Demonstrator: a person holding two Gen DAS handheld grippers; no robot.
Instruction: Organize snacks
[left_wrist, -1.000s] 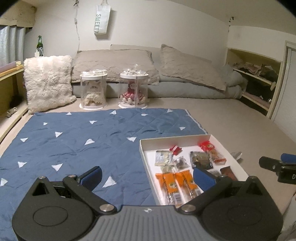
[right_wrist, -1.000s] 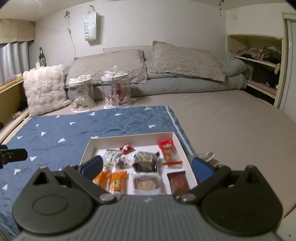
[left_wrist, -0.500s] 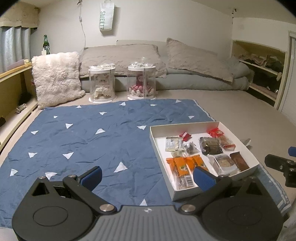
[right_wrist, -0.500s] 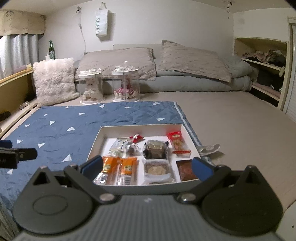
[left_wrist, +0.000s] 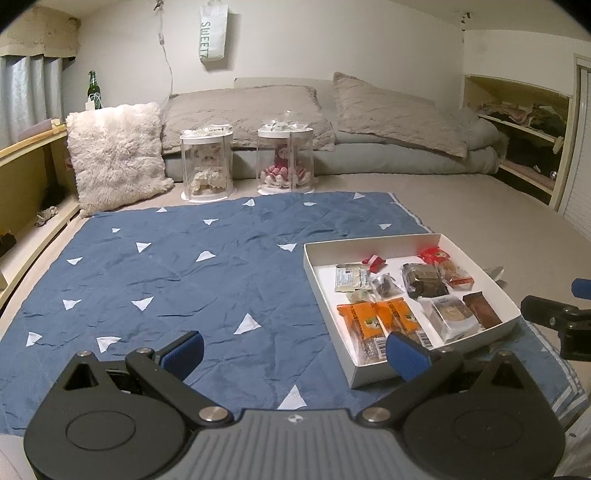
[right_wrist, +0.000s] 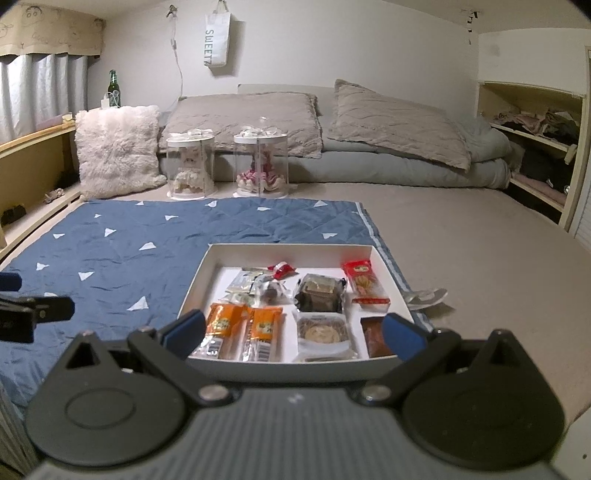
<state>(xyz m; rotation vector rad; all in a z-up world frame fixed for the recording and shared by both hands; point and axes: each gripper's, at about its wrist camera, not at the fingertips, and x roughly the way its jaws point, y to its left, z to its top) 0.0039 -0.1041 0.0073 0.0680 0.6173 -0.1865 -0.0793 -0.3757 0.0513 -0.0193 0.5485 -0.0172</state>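
A dim bedroom: grey pillows (right_wrist: 243, 118) line the far wall, two clear display cases (right_wrist: 226, 164) stand before them, and a blue quilt (left_wrist: 177, 273) dotted with white triangles covers the near floor. On the quilt's right edge we see a shallow white box (right_wrist: 216, 262) of snacks. Inside it, two orange packets (right_wrist: 242, 325) lie side by side at the near left, a round cookie in clear wrap (right_wrist: 323, 330) sits just beside them, and a brown bar (right_wrist: 373, 336) fills the near right corner. Behind these lie a dark wrapped cake (right_wrist: 320, 293), a long red packet (right_wrist: 364, 282) along the right wall and a small red candy (right_wrist: 282, 269) near the back. We hold the left gripper (left_wrist: 293, 349) above the quilt, at the box's near left corner, its blue fingers spread and empty. The right gripper (right_wrist: 293, 330) hovers at the box's near edge, likewise wide apart and holding nothing.
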